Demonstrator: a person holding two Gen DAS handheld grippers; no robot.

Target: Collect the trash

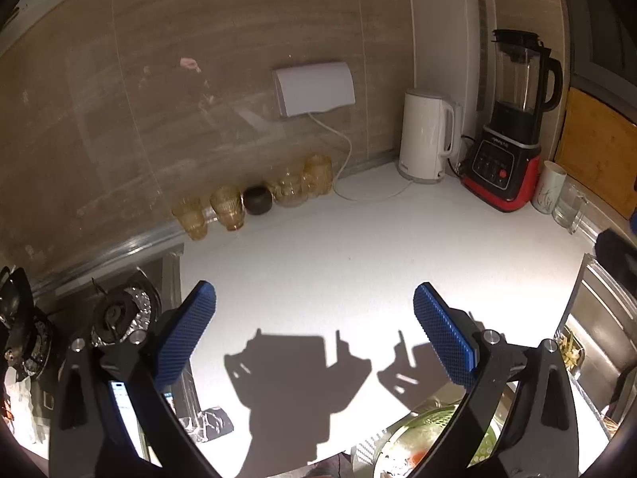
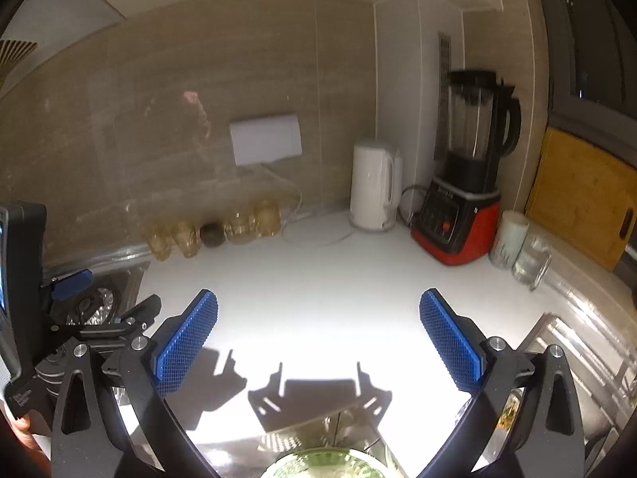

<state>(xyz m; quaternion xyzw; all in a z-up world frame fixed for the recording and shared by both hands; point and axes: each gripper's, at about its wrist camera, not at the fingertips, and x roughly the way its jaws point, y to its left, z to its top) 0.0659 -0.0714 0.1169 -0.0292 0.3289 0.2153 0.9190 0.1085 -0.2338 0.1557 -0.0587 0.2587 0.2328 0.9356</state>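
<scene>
Hovering over the white tabletop point(image 1: 358, 247), we see the left claw point(image 1: 314, 330) spread wide with nothing between its blue pads point(image 1: 185, 334), its shadow falling on the bare surface at lower centre of the left wrist view. The right claw point(image 2: 318, 338) is likewise wide apart and empty in its own view. No loose trash is plain to us on the tabletop; the nearest candidates are a green bowl point(image 1: 434, 434) with what looks like food scraps at the bottom edge, right of centre, and yellowish scraps point(image 1: 571, 352) in the steel sink point(image 1: 597, 318) at the right edge, though we cannot tell exactly what they are.

Along the back wall, left of centre, stand amber glasses point(image 1: 227, 207) with a small dark round pot point(image 1: 257, 199) among them. Toward the upper right sit a white kettle point(image 1: 426, 135) and, just beside it, a black-and-red blender point(image 1: 509, 119). A wooden cutting board point(image 1: 597, 151) leans at the right edge. A stove burner point(image 1: 119, 314) shows at lower left.
</scene>
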